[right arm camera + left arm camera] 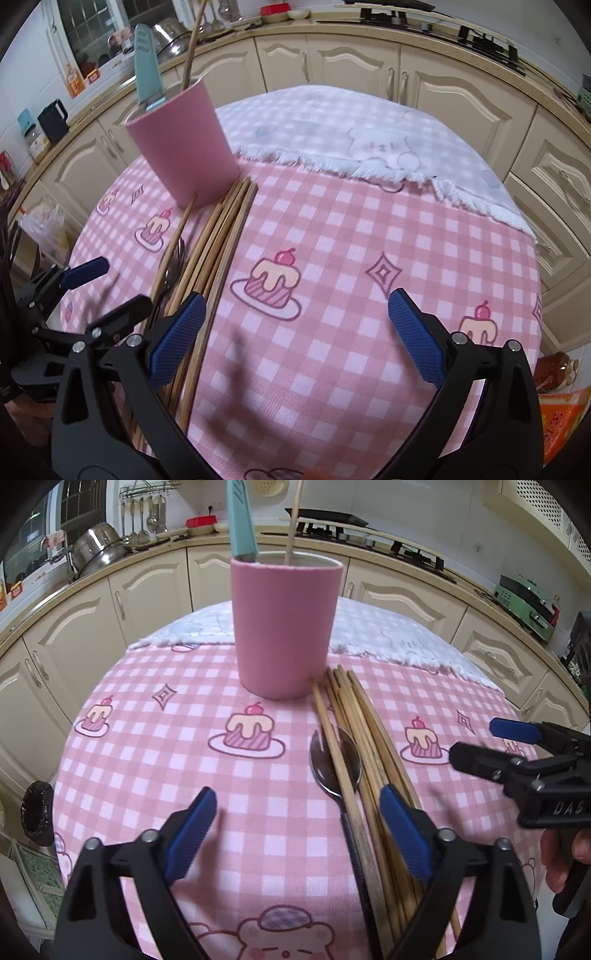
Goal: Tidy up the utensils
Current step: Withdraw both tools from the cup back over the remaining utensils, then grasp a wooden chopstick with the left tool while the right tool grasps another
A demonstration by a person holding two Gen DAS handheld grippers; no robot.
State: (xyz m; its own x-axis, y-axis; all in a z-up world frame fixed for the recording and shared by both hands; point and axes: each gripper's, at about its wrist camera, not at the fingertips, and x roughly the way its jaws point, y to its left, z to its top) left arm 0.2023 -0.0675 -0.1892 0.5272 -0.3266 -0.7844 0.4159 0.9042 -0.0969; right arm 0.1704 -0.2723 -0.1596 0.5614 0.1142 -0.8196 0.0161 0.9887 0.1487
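Note:
A pink cup (282,627) stands on the pink checked tablecloth (155,738) and holds a teal-handled utensil (240,520) and one wooden chopstick (294,520). A bundle of wooden chopsticks (364,738) lies just right of the cup, over a metal spoon (334,764). My left gripper (299,834) is open and empty, its right finger over the chopsticks. My right gripper (295,332) is open and empty, its left finger beside the chopsticks (218,251). The cup (181,144) and spoon (173,266) also show in the right wrist view. The right gripper (491,742) shows in the left view.
A white fringed cloth (351,129) covers the far part of the table. Cream kitchen cabinets (155,590) and a counter curve behind. An orange packet (561,417) sits off the table's right edge.

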